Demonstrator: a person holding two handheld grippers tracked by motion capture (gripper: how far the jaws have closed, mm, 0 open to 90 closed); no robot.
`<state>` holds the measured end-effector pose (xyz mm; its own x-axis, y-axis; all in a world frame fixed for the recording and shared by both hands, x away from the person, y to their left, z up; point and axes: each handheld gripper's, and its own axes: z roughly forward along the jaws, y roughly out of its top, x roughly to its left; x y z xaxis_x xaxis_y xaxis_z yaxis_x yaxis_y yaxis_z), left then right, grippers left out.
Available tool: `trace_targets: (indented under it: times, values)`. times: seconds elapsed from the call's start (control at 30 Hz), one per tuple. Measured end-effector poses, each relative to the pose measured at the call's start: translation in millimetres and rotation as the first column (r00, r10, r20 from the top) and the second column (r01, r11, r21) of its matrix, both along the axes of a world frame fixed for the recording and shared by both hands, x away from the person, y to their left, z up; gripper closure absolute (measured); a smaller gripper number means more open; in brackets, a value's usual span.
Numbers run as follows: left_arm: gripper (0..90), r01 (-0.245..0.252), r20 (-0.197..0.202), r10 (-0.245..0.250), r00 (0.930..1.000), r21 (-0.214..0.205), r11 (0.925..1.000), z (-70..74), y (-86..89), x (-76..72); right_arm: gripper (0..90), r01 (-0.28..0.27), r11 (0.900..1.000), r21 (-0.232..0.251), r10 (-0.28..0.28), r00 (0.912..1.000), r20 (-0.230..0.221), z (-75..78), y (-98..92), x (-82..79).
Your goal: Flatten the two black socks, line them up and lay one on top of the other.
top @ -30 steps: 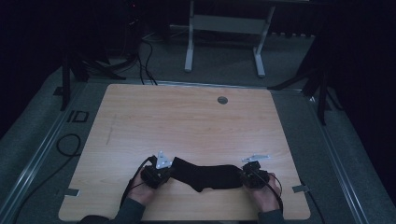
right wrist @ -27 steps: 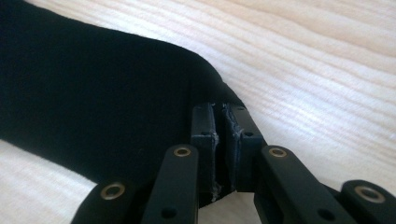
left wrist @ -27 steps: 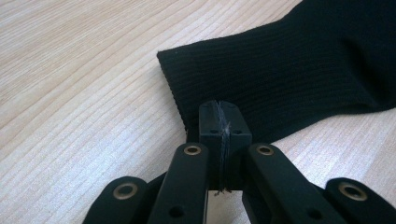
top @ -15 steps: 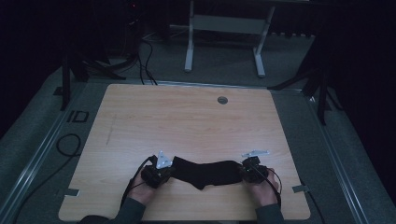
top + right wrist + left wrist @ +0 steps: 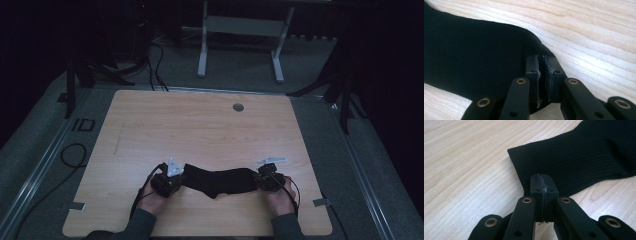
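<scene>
While both hands sit at the near edge of the table (image 5: 200,125), a black sock (image 5: 220,181) lies flat between them; left gripper (image 5: 176,176) is clamped on the ribbed cuff end (image 5: 544,162), pads pressed together on the fabric; right gripper (image 5: 264,178) pinches the opposite end (image 5: 534,47), jaws nearly closed with cloth between them; sock is stretched out sideways on the wood.
</scene>
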<state>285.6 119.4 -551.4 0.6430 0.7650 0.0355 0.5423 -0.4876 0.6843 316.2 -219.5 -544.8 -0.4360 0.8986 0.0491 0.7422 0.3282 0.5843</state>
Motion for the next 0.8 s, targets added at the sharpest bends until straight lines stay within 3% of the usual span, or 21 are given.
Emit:
trace_targets:
  times: [0.23,0.37,0.4,0.63,0.67,0.7,0.73,0.77,0.8]
  values:
    - [89.4,-0.017,0.006,0.017,0.9998,0.002,0.9999,0.1,2.1,1.3,80.0,-0.006,1.0,0.003,0.006,1.0,0.005,-0.3,3.0,4.9]
    - [88.6,-0.019,0.007,0.019,0.9998,0.004,0.9998,0.4,2.2,1.2,72.7,-0.016,0.9997,0.016,0.015,0.9998,0.013,-0.3,0.5,5.0]
    - [88.6,-0.022,0.01,0.022,0.9997,0.003,0.9998,0.2,2.0,0.9,65.5,-0.019,0.998,0.061,0.018,0.9998,0.012,1.0,-3.7,5.2]
    - [86.4,-0.035,0.012,0.035,0.9993,0.003,0.9994,0.5,2.8,-0.8,56.6,0.026,0.9954,0.092,-0.032,0.998,0.054,13.5,-21.8,3.3]
    - [85.7,-0.041,0.013,0.041,0.9991,-0.006,0.9991,0.4,3.2,-1.3,54.4,0.035,0.9899,0.138,-0.044,0.9972,0.061,17.8,-30.6,3.0]
    - [84.9,-0.041,0.013,0.041,0.9991,-0.006,0.9991,0.4,3.2,-1.3,54.4,0.035,0.9899,0.138,-0.044,0.9972,0.061,17.8,-30.6,3.0]
    - [83.4,-0.045,0.008,0.045,0.9989,-0.02,0.9988,0.7,3.8,-1.9,53.0,0.046,0.982,0.183,-0.06,0.9956,0.072,21.7,-38.1,2.7]
    - [81.5,-0.045,0.008,0.045,0.9989,-0.02,0.9988,0.7,3.8,-1.9,53.0,0.046,0.982,0.183,-0.06,0.9956,0.072,21.7,-38.1,2.7]
    - [77.8,-0.037,-0.003,0.037,0.9993,-0.059,0.9976,0.9,5.6,-1.8,51.9,0.054,0.979,0.196,-0.071,0.9943,0.08,23.9,-43.1,2.8]
